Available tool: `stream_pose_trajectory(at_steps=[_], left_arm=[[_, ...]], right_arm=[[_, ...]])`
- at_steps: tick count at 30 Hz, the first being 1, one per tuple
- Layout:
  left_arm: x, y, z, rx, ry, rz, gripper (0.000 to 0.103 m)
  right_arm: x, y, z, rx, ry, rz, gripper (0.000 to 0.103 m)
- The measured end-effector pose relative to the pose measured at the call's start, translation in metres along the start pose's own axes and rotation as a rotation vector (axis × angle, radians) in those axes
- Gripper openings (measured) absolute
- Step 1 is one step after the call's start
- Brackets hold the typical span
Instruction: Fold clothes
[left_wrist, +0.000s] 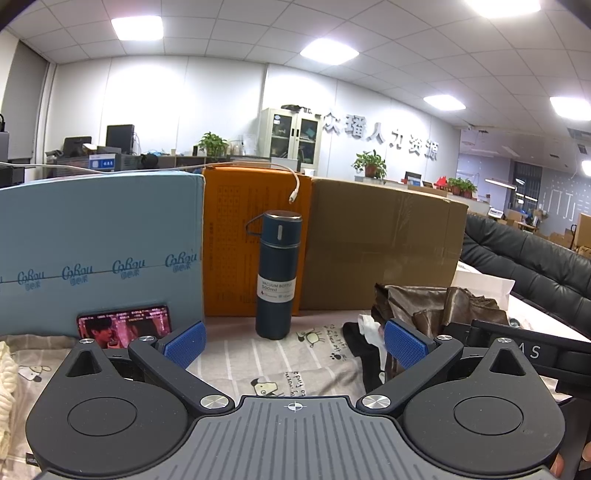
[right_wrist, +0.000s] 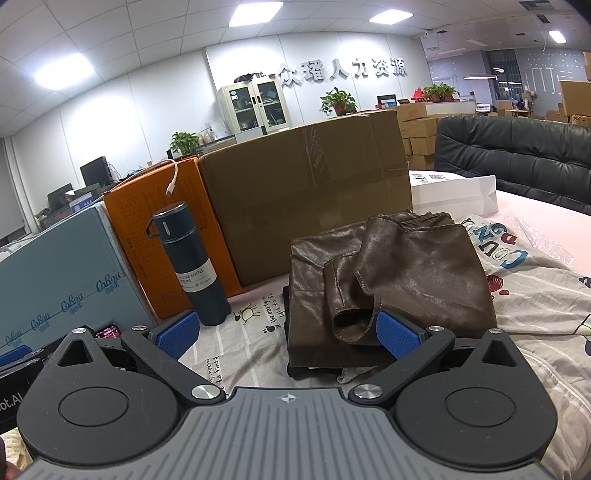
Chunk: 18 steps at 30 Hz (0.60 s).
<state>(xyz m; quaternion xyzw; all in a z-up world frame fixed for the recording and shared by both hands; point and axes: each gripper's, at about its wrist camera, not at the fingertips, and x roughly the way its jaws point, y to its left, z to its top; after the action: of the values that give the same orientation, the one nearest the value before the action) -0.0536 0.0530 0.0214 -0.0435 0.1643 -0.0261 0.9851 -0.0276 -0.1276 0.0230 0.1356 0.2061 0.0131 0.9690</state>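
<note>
A folded brown shiny garment (right_wrist: 402, 273) lies on the patterned bedsheet (right_wrist: 535, 306), on top of a dark folded piece. It shows in the left wrist view (left_wrist: 439, 302) at the right, beside a white cloth scrap. My right gripper (right_wrist: 286, 332) is open and empty, its right finger just in front of the garment's near edge. My left gripper (left_wrist: 293, 341) is open and empty above the sheet (left_wrist: 273, 354), left of the garment. The right gripper's body shows at the right of the left wrist view.
A dark blue vacuum bottle (left_wrist: 277, 277) (right_wrist: 192, 266) stands against an orange box (left_wrist: 236, 243). A light blue box (left_wrist: 99, 251) with a phone (left_wrist: 123, 325) leaning on it stands left, a brown carton (left_wrist: 380, 240) right. A white box (right_wrist: 454, 192) and black sofa (right_wrist: 517, 158) lie beyond.
</note>
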Motion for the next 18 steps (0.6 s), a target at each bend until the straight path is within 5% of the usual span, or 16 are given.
stream_pose_trajectory(at_steps=[18], left_arm=[[0.0013,0.0032,0.0018,-0.009,0.002,0.001,0.103]], right_arm=[[0.0013,0.0021,-0.0005,-0.005,0.006,0.005,0.103]])
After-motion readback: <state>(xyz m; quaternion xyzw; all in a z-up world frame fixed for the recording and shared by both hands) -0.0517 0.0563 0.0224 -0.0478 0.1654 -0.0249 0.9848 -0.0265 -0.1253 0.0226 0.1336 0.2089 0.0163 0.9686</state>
